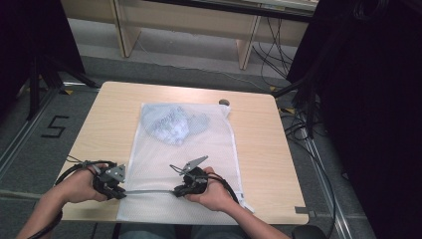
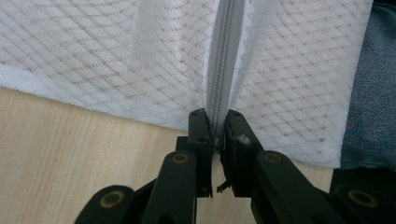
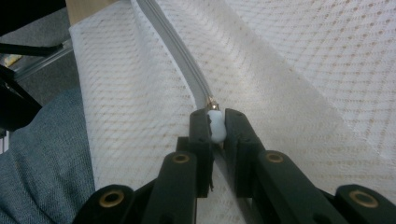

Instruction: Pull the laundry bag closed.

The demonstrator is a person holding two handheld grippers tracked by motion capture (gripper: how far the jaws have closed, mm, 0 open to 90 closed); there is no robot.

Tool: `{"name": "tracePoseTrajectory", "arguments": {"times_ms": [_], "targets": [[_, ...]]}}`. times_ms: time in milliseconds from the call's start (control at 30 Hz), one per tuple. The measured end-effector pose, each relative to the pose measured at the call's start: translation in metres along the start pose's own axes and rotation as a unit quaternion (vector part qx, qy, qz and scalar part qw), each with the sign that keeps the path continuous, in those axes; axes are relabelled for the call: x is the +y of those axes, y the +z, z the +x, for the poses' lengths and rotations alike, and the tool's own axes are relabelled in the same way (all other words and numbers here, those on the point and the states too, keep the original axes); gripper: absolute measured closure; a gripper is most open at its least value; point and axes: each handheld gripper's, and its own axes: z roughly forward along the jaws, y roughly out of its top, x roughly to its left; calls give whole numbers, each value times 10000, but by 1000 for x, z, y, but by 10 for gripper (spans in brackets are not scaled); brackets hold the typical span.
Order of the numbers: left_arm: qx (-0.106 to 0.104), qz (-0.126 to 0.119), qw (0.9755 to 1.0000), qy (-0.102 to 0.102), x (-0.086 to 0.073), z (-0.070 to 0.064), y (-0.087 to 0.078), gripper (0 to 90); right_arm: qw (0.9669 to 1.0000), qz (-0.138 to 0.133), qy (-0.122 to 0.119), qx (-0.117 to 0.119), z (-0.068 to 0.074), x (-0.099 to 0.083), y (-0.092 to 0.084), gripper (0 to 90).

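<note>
On the table [image 1: 259, 149], both tools pinch the mesh bag's [image 1: 214, 149] zipper [image 1: 149, 191].

left gripper [image 1: 121, 191]: in your left hand [image 1: 82, 186], fingers [image 2: 200, 133] clamped
right gripper [image 1: 177, 190]: in your right hand [image 1: 214, 193], fingers [image 3: 200, 130] pinched

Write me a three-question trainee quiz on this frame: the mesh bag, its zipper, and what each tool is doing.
1. True or false: the left tool is closed on the grey zipper of the white mesh bag.
2. What does the right tool pinch? A) the bag's corner B) the white zipper pull C) a cable
3. Fill in: the folded cloth inside the bag lies toward the table's ___ edge, away from the person.

Key: 1 true. 2 B. 3 far.
</note>
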Motion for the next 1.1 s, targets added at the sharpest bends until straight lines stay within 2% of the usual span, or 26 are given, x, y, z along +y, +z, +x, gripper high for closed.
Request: {"name": "tracePoseTrajectory", "arguments": {"times_ms": [100,133,267,367,733,833,867,900,933,1100], "targets": [[4,-3,10000,2,0,0,0,822,10000,-4,-28,7,-1,0,0,825],[5,0,10000,7,0,0,0,822,10000,3,31,46,0,-1,-1,825],[5,22,10000,24,0,0,0,822,10000,22,-66,13,-2,-1,0,825],[-28,31,10000,15,0,1,0,822,10000,33,21,14,-2,-2,-2,825],[-5,29,10000,31,1,0,0,822,10000,97,1,-21,-2,-5,-2,825],[-21,4,10000,15,0,1,0,822,10000,65,11,-5,-5,-5,-4,825],[-39,9,9999,-136,0,-1,0,822,10000,65,11,-5,-5,-5,-4,825],[-36,91,9999,-26,0,0,-1,822,10000,66,47,-25,-4,-6,-5,825],[-19,141,9997,173,1,3,-2,822,10000,40,49,-20,-5,-6,-5,825],[-18,124,9998,134,1,3,-2,822,10000,56,58,-23,-4,-6,-6,825]]}}
